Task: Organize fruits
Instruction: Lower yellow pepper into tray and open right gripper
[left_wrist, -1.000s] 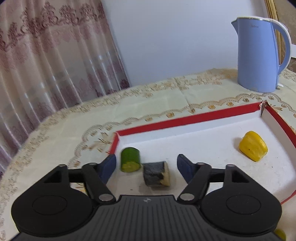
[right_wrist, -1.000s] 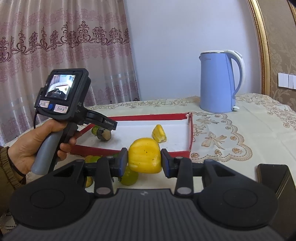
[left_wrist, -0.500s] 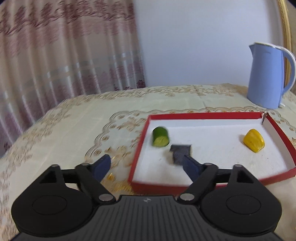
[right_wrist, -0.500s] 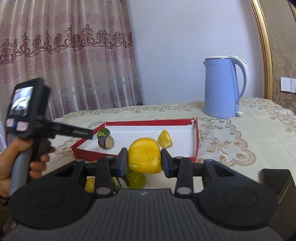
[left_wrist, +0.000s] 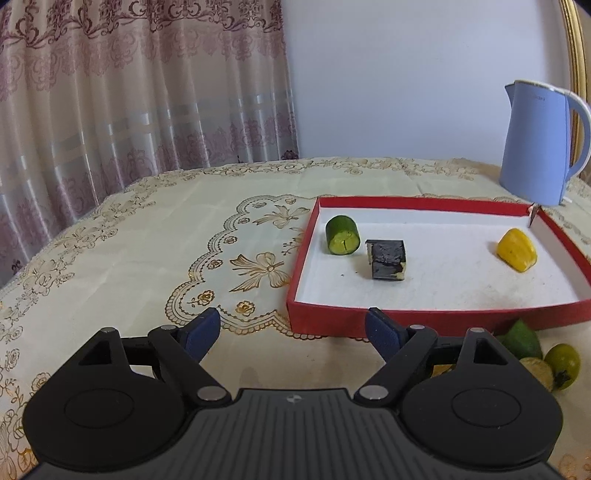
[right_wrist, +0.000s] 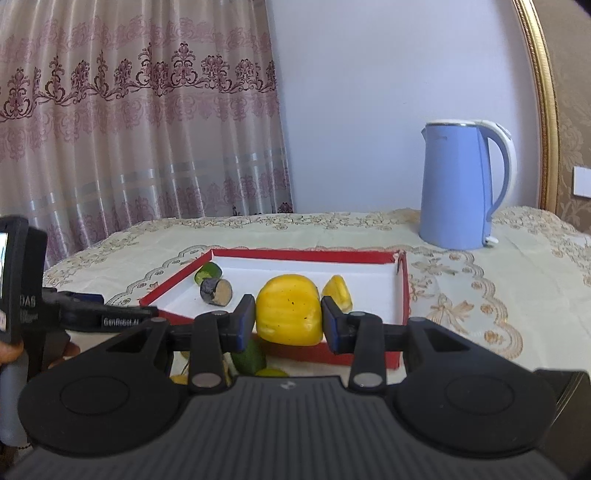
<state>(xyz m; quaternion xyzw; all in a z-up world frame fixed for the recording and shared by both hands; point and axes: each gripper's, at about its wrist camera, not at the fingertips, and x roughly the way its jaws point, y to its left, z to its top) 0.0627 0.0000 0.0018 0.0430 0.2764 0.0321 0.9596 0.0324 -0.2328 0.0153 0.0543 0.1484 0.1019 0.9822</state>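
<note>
A red tray (left_wrist: 424, 317) with a white floor holds a green cucumber piece (left_wrist: 342, 240), a dark eggplant piece (left_wrist: 386, 259) and a small yellow pepper piece (left_wrist: 516, 250). My left gripper (left_wrist: 291, 334) is open and empty, in front of the tray's near left corner. My right gripper (right_wrist: 288, 319) is shut on a large yellow pepper piece (right_wrist: 288, 309), held above the tray's near wall (right_wrist: 306, 352). The tray's contents also show in the right wrist view: cucumber piece (right_wrist: 208, 272), eggplant piece (right_wrist: 216, 291), small yellow piece (right_wrist: 338, 291).
A blue kettle (left_wrist: 539, 144) stands behind the tray's far right corner. Loose green fruits (left_wrist: 524, 341) and a round one (left_wrist: 561, 362) lie on the tablecloth in front of the tray. Curtains hang behind the table. A dark object (right_wrist: 569, 391) lies at right.
My left gripper has drawn back out of the tray, leaving the eggplant piece beside the cucumber. My right gripper has risen slightly toward the tray with the yellow piece.
</note>
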